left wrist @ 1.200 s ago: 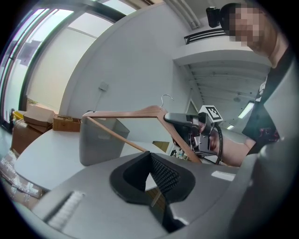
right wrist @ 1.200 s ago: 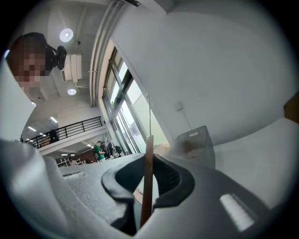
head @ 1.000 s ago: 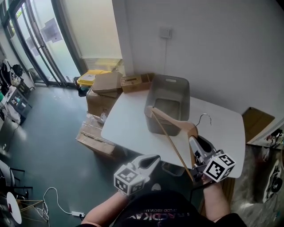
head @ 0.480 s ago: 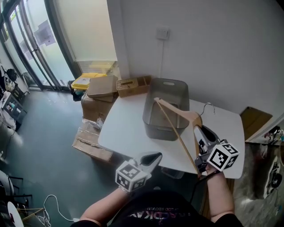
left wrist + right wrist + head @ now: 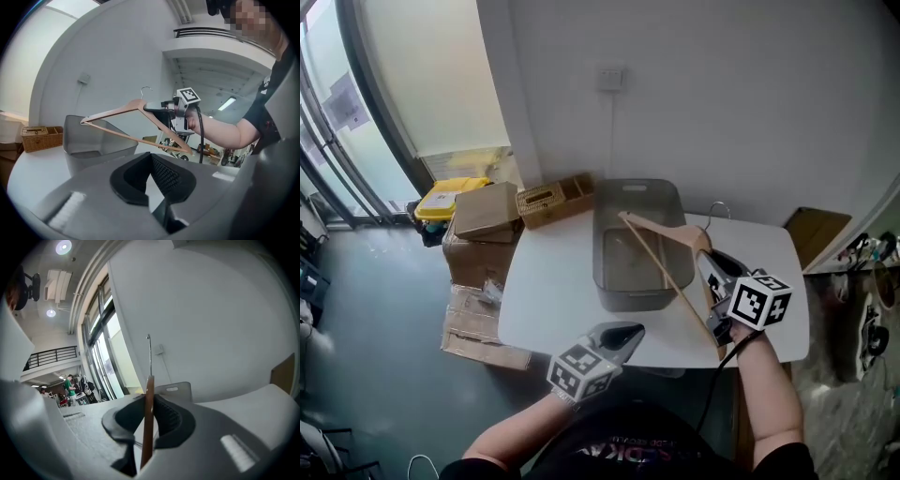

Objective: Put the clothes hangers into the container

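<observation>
A wooden clothes hanger (image 5: 662, 268) with a metal hook hangs tilted in the air, its far tip over the grey plastic container (image 5: 599, 246) on the white table. My right gripper (image 5: 706, 259) is shut on the hanger's shoulder near the hook, to the right of the container. The right gripper view shows the hanger (image 5: 148, 418) edge-on between the pads, with the container (image 5: 173, 389) behind. My left gripper (image 5: 628, 330) is shut and empty at the table's near edge. From the left gripper view I see the hanger (image 5: 117, 111), the right gripper (image 5: 161, 108) and the container (image 5: 93, 140).
The white table (image 5: 553, 291) stands against a white wall. Left of it are stacked cardboard boxes (image 5: 483, 211), a wicker basket (image 5: 548, 197) and a yellow bin (image 5: 445, 199). A brown board (image 5: 811, 230) leans at the right. Glass doors fill the far left.
The right gripper has carried the hanger further over the container. The head view has swung right, so the table sits more centrally. The left gripper stays shut near the table's edge.
</observation>
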Demonstrator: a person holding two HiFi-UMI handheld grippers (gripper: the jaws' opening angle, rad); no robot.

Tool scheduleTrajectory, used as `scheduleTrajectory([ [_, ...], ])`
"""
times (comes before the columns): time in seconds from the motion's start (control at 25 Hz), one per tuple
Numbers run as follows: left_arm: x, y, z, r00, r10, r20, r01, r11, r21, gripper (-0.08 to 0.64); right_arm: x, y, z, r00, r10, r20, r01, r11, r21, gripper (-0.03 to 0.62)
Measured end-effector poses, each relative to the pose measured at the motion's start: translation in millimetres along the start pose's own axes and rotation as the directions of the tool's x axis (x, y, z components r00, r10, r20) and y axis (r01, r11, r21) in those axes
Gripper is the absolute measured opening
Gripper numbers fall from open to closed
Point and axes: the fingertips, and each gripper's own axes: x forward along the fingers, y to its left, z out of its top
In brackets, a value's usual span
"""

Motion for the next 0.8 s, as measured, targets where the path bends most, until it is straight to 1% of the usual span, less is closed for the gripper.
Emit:
scheduleTrajectory([
  [0.16,13,13,-5,0.997,-0.070,-0.025,0.069,0.997,-0.016,0.003,30,-10,-2,0.997,-0.041,-0.060,0.041,0.999,-0.016,0.058],
  [0.28,21,19,-5,0.993,-0.112,-0.042,0.113,0.994,0.005,0.003,50,-17,-2,0.992,-0.072,-0.103,0.069,0.997,-0.033,0.058],
  [0.4,26,29,-6,0.989,-0.132,-0.065,0.135,0.990,0.036,0.003,74,-23,-3,0.985,-0.099,-0.139,0.094,0.995,-0.043,0.058],
  [0.48,26,38,-9,0.986,-0.145,-0.083,0.148,0.988,0.043,0.003,91,-25,-4,0.980,-0.120,-0.160,0.111,0.992,-0.060,0.058],
  [0.64,27,51,-16,0.977,-0.177,-0.124,0.183,0.982,0.041,0.003,125,-30,-11,0.962,-0.152,-0.225,0.137,0.987,-0.082,0.058],
  [0.8,19,61,-23,0.967,-0.207,-0.147,0.212,0.977,0.022,0.003,153,-33,-26,0.930,-0.188,-0.316,0.160,0.981,-0.114,0.058],
])
